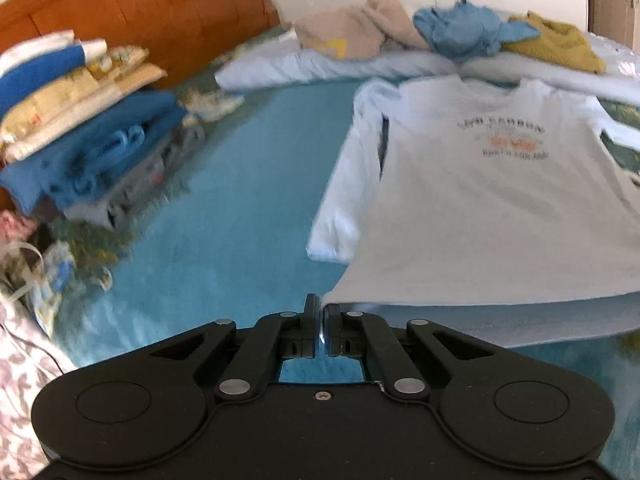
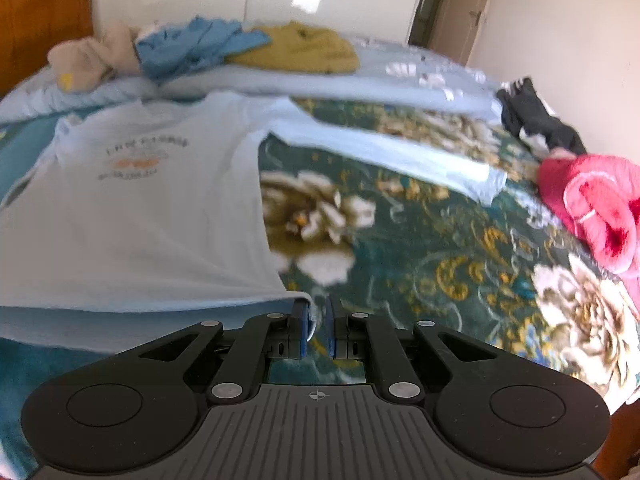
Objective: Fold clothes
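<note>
A pale blue long-sleeved shirt [image 1: 480, 200] with a printed chest logo lies face up on the bed, its hem lifted toward me. My left gripper [image 1: 322, 312] is shut on the shirt's left hem corner. In the right wrist view the same shirt [image 2: 132, 220] spreads to the left, one sleeve [image 2: 384, 148] stretched out to the right. My right gripper [image 2: 318, 316] is shut on the right hem corner, a bit of cloth showing between its blue pads [image 2: 307, 326].
A stack of folded clothes [image 1: 88, 136] stands at the left by the wooden headboard [image 1: 140, 0]. Beige, blue and mustard garments [image 1: 460, 32] are heaped at the back. A pink garment [image 2: 592, 204] and a black one [image 2: 536, 116] lie at the right on the floral bedspread [image 2: 440, 248].
</note>
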`<state>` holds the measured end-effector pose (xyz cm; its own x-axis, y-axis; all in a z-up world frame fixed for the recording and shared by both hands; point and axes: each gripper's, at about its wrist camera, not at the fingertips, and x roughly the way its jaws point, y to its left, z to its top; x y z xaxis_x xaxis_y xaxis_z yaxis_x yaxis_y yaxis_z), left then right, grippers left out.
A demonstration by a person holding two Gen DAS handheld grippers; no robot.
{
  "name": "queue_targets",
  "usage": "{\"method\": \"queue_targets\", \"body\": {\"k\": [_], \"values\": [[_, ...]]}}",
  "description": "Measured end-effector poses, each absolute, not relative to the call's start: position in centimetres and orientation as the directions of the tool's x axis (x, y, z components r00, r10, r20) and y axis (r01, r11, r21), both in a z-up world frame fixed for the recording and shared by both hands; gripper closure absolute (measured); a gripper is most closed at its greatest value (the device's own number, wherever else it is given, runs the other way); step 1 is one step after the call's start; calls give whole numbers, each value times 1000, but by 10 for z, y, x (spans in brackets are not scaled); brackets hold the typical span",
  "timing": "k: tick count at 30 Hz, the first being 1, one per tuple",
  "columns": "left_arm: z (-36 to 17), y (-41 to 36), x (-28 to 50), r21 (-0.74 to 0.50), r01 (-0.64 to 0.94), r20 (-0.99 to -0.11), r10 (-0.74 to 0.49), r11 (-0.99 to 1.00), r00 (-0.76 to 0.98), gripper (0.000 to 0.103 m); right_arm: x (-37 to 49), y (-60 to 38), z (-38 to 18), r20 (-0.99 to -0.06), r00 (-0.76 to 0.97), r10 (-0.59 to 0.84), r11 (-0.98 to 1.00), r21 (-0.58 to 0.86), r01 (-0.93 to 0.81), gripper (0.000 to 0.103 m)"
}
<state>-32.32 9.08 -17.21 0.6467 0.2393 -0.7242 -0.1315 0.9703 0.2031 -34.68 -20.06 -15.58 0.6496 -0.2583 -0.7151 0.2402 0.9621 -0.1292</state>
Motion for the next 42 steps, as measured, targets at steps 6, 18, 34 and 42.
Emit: {"method": "queue_targets", "body": {"k": [6,18,34,42], "values": [[-186,92,-332,201,-127,-755,236,971,612,98,-346,-202,-170,-753,616,-231,970,-130,206,95],[-188,103,-333,166,-118,-785,204,979,584,91,-354,-203,-183,-811,563,-159,986,-100,134,93],[-165,98,-341,191,-64,-803,193,980,564,69,-383,-210,-171,-879,472,-67,998,-61,27,85],[-149,97,-351,221,-102,-807,241,970,540,61,-388,-214,-147,-860,511,-23,1000,-24,5,70]]}}
